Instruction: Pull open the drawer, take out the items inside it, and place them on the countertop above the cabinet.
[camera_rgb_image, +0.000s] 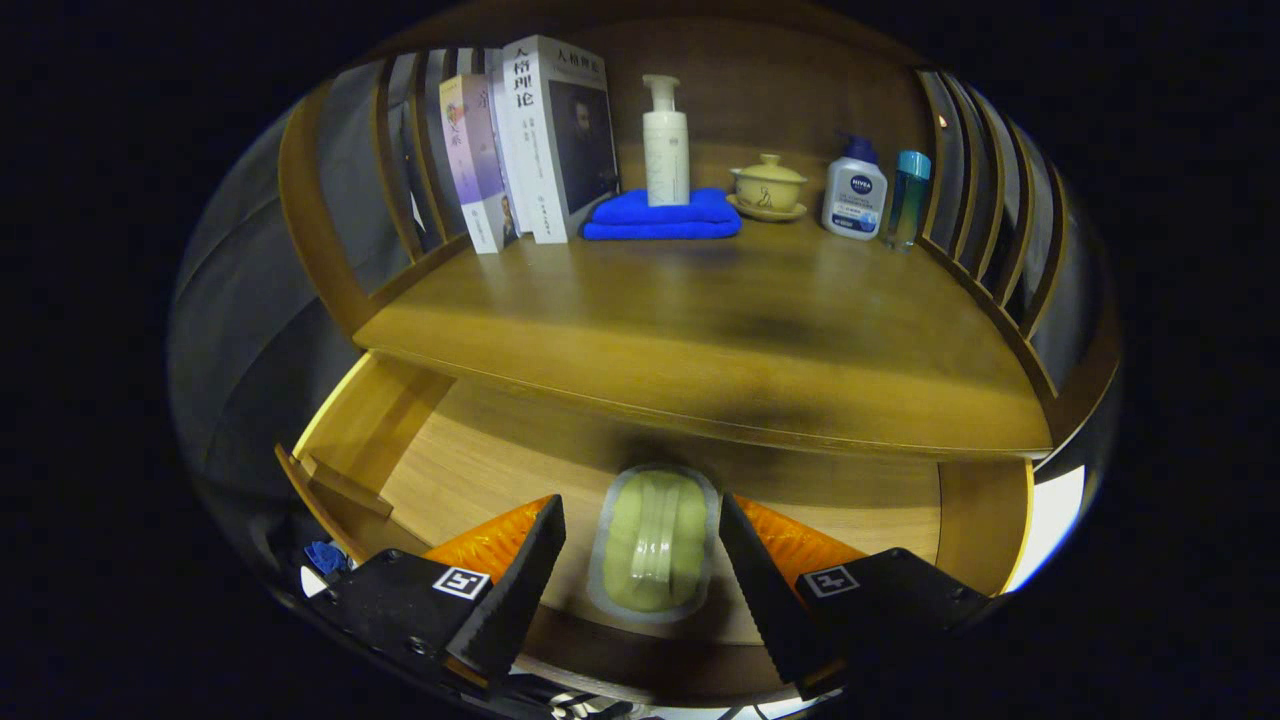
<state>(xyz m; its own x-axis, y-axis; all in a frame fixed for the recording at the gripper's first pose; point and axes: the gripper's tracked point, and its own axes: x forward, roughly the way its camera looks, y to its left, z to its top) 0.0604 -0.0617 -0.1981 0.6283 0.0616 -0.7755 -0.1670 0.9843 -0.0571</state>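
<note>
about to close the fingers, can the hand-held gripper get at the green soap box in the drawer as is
Probably yes: the hand-held gripper is open, the green soap box lies between its fingers in the open drawer, with nothing in between.

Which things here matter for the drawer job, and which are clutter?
Job:
- open drawer
- green packaged item lying in it, between the open fingers
- gripper
- countertop

Clutter on top:
- books
- pump bottle on blue towel
- lidded cup
- two toiletry bottles
</note>
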